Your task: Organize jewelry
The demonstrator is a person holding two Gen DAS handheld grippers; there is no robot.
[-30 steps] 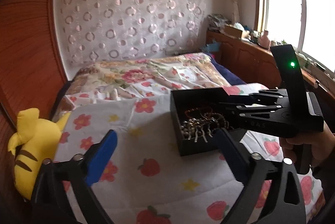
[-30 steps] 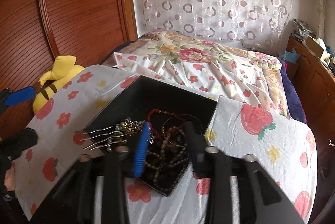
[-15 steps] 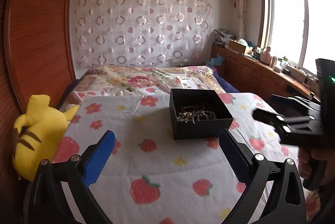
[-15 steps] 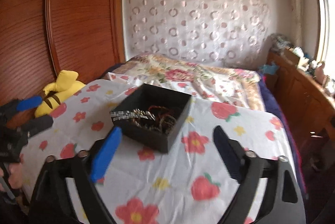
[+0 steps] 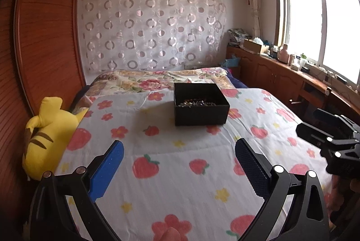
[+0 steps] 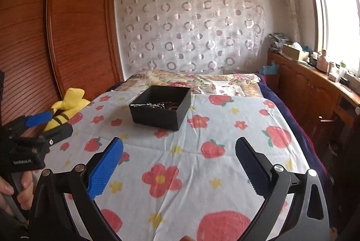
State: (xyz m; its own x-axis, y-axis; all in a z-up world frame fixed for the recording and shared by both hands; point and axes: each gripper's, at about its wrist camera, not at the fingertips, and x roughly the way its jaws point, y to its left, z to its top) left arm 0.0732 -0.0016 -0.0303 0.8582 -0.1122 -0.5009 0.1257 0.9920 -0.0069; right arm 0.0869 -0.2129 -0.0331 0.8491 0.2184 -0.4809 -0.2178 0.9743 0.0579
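Observation:
A black open box (image 5: 200,110) stands on the flowered bedsheet (image 5: 180,173), holding a tangle of beaded jewelry (image 5: 194,103) and a metal hair comb. It also shows in the right wrist view (image 6: 160,111), with the jewelry (image 6: 164,104) inside. My left gripper (image 5: 178,151) is open and empty, well back from the box. My right gripper (image 6: 178,151) is open and empty, also back from the box. The right gripper shows at the right edge of the left view (image 5: 326,130); the left one shows at the left edge of the right view (image 6: 45,124).
A yellow plush toy (image 5: 45,135) lies at the bed's left edge against a wooden wardrobe (image 5: 33,49). A floral quilt (image 5: 157,81) lies behind the box. A wooden counter (image 5: 292,74) with clutter runs under the window on the right.
Both grippers have pulled back from the box. The right gripper's jaws, narrow inside the box a second ago, have opened wide and hold nothing. The jewelry stays in the box.

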